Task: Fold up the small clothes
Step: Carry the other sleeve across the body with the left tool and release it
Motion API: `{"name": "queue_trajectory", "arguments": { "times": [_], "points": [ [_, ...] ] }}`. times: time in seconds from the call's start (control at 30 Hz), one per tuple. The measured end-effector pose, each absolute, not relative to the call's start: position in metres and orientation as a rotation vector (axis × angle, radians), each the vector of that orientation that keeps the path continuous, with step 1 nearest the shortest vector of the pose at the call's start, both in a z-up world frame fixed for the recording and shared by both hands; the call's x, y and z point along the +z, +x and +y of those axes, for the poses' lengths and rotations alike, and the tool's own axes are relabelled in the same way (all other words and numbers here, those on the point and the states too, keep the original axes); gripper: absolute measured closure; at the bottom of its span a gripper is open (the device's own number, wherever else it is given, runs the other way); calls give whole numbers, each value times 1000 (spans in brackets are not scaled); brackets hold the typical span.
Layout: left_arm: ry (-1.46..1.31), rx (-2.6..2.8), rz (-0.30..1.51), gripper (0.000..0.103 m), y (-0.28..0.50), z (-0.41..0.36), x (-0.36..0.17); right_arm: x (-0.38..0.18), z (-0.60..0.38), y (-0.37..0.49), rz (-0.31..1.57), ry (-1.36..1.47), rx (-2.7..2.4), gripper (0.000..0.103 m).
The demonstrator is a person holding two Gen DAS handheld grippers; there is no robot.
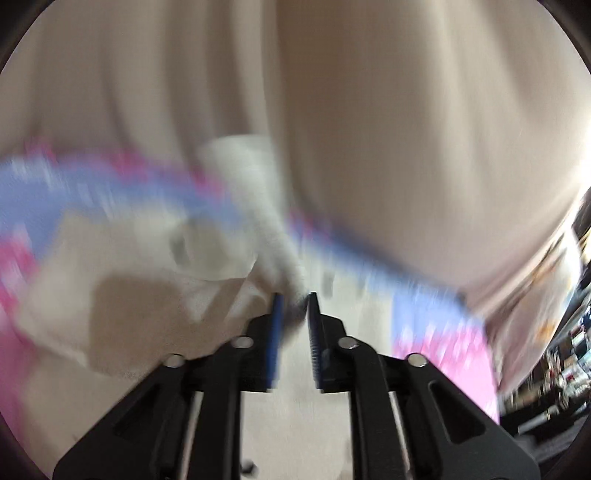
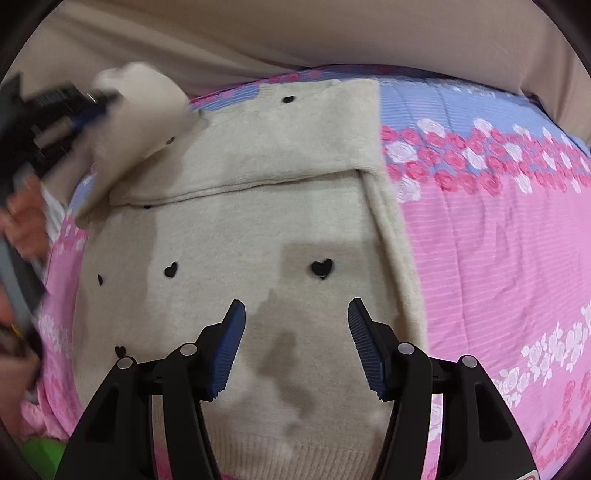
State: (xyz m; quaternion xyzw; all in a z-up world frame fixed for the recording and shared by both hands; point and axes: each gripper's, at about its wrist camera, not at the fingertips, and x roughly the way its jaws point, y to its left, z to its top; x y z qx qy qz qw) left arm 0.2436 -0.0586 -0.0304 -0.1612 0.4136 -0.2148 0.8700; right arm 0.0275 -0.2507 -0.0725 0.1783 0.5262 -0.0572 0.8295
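A cream knitted sweater [image 2: 258, 229] with small black hearts lies flat on a pink and blue floral quilt [image 2: 480, 240]. One folded layer lies across its far part [image 2: 295, 140]. My left gripper [image 2: 96, 109] is at the upper left, shut on the sweater's sleeve [image 2: 144, 107], which is raised off the quilt. The left wrist view is blurred; there the sleeve [image 1: 255, 192] runs down between the narrow-set pads of the left gripper [image 1: 295, 297]. My right gripper [image 2: 295, 314] hovers open over the near part of the sweater, with nothing between its fingers.
Beige cloth [image 2: 258, 33] rises behind the quilt's far edge. A person's hand [image 2: 22, 221] shows at the left edge. Something green [image 2: 40, 458] sits at the bottom left. Dark clutter [image 1: 565, 354] lies beyond the quilt [image 1: 436, 325] on the right of the left wrist view.
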Motion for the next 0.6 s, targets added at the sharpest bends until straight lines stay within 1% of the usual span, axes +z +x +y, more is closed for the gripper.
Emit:
{"name": "queue_trajectory", "arguments": {
  "times": [0.03,0.1,0.13,0.17,0.2,0.27,0.3,0.33,0.37,0.43,0.5,0.6],
  "points": [
    [-310,-402,971,74,240,-76,-61,-74,-257,26,1118,395,-130,46],
    [-315,-382,1043,74,221,-84,-85,-77,-270,23,1123,427,-147,46],
    [-334,-392,1034,74,209,-82,-88,-77,-276,23,1121,442,-150,46],
    [-340,-385,1020,69,200,-76,-89,-76,-280,24,1113,450,-150,46],
    [-345,-375,1005,59,192,-69,-88,-73,-285,29,1099,460,-146,46],
    [-375,-337,978,50,183,-47,-88,-69,-289,46,1082,477,-114,45],
    [-395,-321,969,50,180,-36,-87,-69,-290,59,1078,491,-95,44],
    [-421,-303,963,50,178,-25,-88,-70,-291,73,1079,510,-71,42],
    [-443,-280,957,49,175,-9,-87,-73,-291,92,1086,545,-33,41],
    [-505,-234,949,47,166,37,-89,-81,-291,126,1087,607,8,41],
    [-583,-192,946,46,169,60,-93,-91,-290,157,1107,643,-4,41],
    [-725,-144,944,46,176,115,-94,-112,-289,192,1127,727,-19,41]
  ]
}}
